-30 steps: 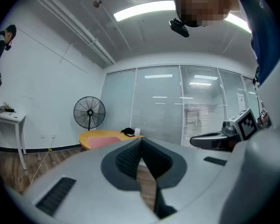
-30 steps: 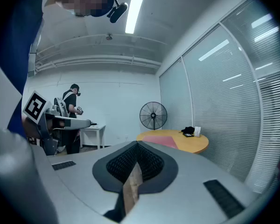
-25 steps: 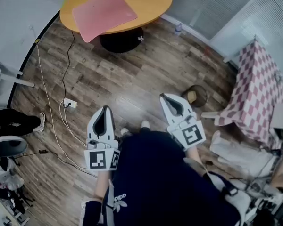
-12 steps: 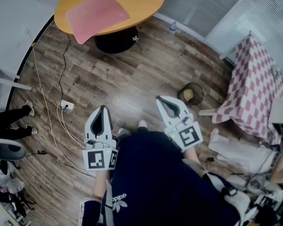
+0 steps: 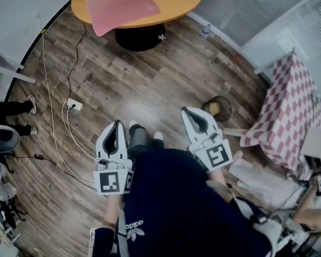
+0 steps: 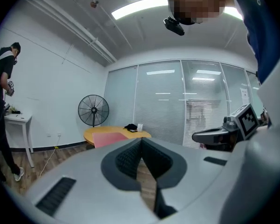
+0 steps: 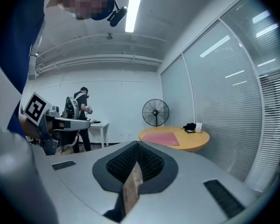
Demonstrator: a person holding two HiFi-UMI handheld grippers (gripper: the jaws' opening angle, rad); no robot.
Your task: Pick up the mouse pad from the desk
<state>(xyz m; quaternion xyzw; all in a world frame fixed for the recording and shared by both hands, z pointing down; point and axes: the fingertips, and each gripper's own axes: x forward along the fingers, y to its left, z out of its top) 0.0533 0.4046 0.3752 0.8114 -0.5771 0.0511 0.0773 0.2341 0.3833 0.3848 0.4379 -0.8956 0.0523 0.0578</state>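
The pink mouse pad [image 5: 122, 4] lies flat on a round orange table [image 5: 184, 1] at the top of the head view, far ahead across the wooden floor. My left gripper [image 5: 117, 123] and right gripper [image 5: 186, 110] are held out in front of my body, both shut and empty. In the left gripper view the shut left gripper [image 6: 141, 139] points toward the mouse pad [image 6: 111, 138], which is small and distant on the table [image 6: 95, 132]. The right gripper [image 7: 136, 143] likewise faces the mouse pad [image 7: 160, 137] on the table [image 7: 196, 142].
A power strip [image 5: 74, 105] with cables lies on the floor at the left. A small round bin [image 5: 218, 107] and a checkered-cloth table [image 5: 289, 108] stand to the right. A standing fan [image 7: 155, 112] is behind the table. Another person [image 7: 82, 110] stands by a white desk.
Both grippers stay shut and keep their place before my body. My foot has stepped forward between them, and the table has slid slightly toward the head view's top edge.
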